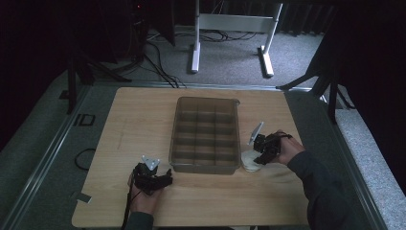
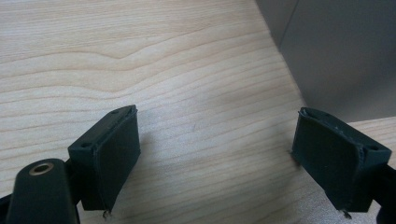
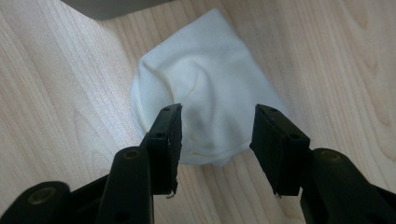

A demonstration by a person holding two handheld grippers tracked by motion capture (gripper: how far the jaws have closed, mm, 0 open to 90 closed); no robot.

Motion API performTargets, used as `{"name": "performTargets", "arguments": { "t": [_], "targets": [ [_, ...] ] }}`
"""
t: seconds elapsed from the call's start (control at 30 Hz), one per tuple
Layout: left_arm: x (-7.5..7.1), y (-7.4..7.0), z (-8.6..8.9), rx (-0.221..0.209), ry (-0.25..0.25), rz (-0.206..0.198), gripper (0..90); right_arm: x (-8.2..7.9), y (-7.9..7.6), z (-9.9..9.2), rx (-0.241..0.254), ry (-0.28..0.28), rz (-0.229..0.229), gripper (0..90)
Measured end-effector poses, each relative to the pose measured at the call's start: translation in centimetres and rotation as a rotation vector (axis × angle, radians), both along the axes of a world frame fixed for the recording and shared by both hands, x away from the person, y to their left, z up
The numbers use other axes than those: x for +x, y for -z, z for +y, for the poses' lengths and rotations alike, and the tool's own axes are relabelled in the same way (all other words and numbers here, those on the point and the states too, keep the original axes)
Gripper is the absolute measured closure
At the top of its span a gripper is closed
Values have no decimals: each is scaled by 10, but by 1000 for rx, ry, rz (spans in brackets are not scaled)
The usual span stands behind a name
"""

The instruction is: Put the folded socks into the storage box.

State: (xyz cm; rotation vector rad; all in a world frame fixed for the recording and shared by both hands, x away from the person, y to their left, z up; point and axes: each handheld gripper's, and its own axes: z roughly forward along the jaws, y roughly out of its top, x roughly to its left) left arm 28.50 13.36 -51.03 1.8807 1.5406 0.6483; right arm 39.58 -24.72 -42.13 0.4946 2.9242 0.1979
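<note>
Right gripper (image 3: 217, 133) hovers, jaws apart, over the folded white cloth (image 3: 205, 93) near the table's right edge, nothing gripped. The grey plastic divided tray (image 1: 206, 135) sits empty; left gripper (image 2: 217, 154) gapes wide, idle.

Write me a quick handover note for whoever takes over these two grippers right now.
Right gripper: open, jaws either side of the folded white cloth, not closed on it.
Left gripper: open, empty, over bare wooden table near the tray's front left corner.
The cloth lies on the table by the front right corner of the grey divided plastic tray; its compartments look empty.
Done: the approach to the cloth.
Left: grasp and lift the cloth, probably placing it in a compartment.
</note>
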Motion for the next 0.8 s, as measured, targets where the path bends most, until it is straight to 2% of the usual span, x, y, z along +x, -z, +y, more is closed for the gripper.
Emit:
{"name": "performTargets", "arguments": {
  "t": [0.6, 0.8],
  "targets": [
    [0, 0, 0, 0, 1, 0, 152, 7, 21, 4, -27, 1, 53, 444],
    [0, 0, 0, 0, 1, 0, 152, 9, 26, 3, -15, 10, 65, 417]
  ]
}}
